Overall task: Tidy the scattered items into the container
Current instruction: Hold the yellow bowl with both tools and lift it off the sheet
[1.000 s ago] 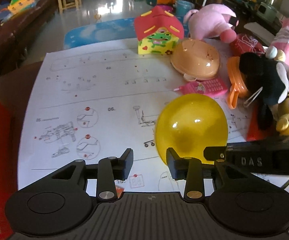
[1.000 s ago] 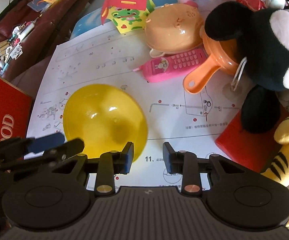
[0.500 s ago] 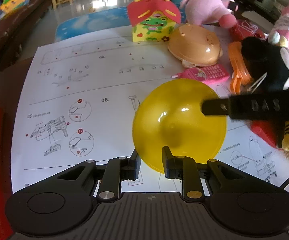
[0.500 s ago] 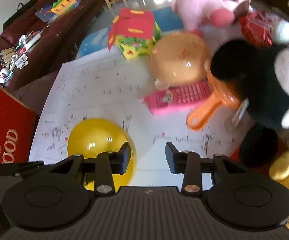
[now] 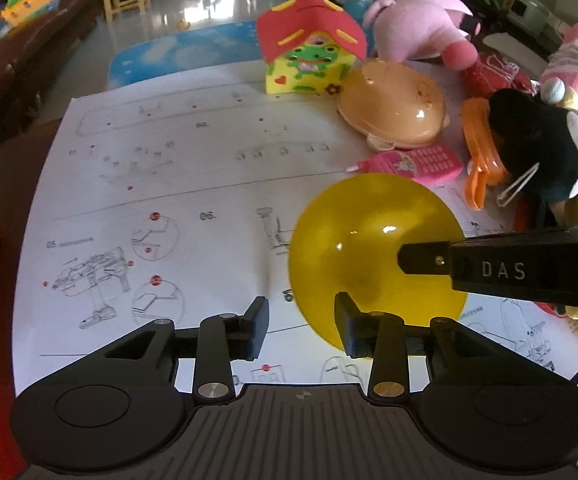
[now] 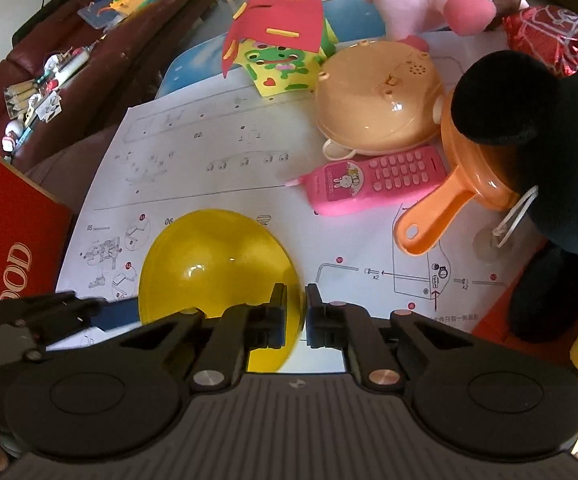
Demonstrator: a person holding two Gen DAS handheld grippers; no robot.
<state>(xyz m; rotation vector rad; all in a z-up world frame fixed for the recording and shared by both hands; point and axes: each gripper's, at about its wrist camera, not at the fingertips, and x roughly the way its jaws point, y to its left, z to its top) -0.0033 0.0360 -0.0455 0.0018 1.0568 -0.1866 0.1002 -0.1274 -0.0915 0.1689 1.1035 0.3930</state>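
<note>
- None of the toys is sitting in a container yet; the red box [image 6: 5, 248] at the left edge is probably the destination, though its inside is not showing.
- Waiting on the instruction sheet [image 5: 193, 168] are the yellow dome [image 5: 373, 252], the pink toy phone [image 6: 373, 180], the orange toy pan [image 6: 461, 176], the tan plastic shell [image 6: 377, 108], the foam frog house [image 6: 281, 40] and the black mouse plush [image 6: 537, 152].
- Right gripper [image 6: 297, 312] is pinching the near rim of the yellow dome, its jaws drawn almost together with only the thin yellow wall between them.
- Left gripper [image 5: 301, 328] is opening; its right finger is lying against the dome's edge, the left finger is standing clear over paper, and it is gripping nothing.
- Compared with a second ago, the right jaws, then spread beside the dome, are now clamping its rim, while the left jaws, pinched close to the dome half a second ago, are spreading again.
- Lifting the dome and carrying it to the box is still ahead, as are all the other toys.
</note>
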